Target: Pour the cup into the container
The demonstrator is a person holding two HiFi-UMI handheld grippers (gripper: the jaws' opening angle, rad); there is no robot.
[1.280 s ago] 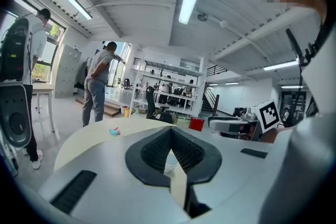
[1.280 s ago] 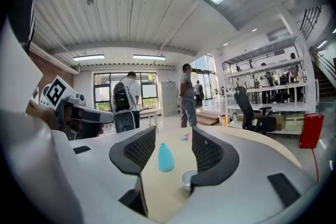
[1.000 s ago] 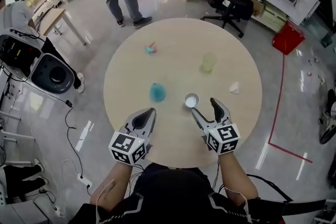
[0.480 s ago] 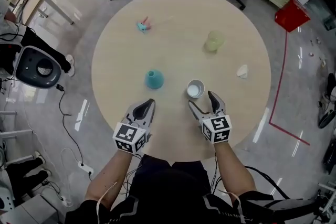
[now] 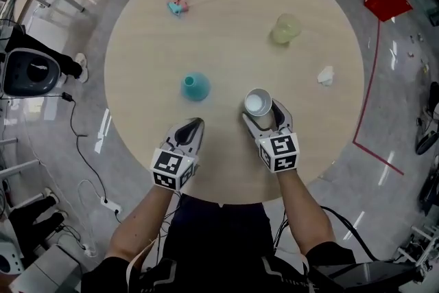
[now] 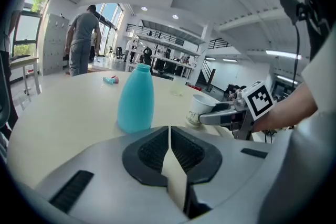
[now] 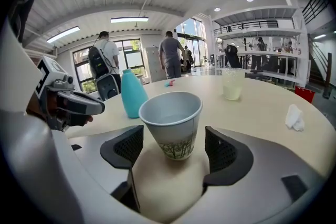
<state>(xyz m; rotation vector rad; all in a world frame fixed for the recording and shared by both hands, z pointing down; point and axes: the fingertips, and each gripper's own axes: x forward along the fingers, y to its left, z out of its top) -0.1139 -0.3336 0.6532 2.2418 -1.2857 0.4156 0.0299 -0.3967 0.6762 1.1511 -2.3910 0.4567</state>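
A white paper cup (image 5: pixel 258 105) (image 7: pixel 172 123) with a tree print stands upright on the round table (image 5: pixel 226 44), liquid showing inside. My right gripper (image 5: pixel 263 113) (image 7: pixel 173 152) is open around it. Its jaws have just been opening and stand on either side of the cup, with gaps between pads and cup wall. A teal flask-shaped container (image 5: pixel 195 86) (image 6: pixel 136 99) stands left of the cup. My left gripper (image 5: pixel 192 127) (image 6: pixel 169 149) is shut and empty, just short of the teal container.
A translucent yellow-green cup (image 5: pixel 285 29) (image 7: pixel 232 83) stands farther back on the right. A crumpled tissue (image 5: pixel 326 75) lies near the right edge, a small teal and pink toy (image 5: pixel 178 6) at the far left. People stand beyond the table.
Both grippers have come down toward the table and forward. The right one now has the paper cup between its jaws; before, its tips were short of the cup.
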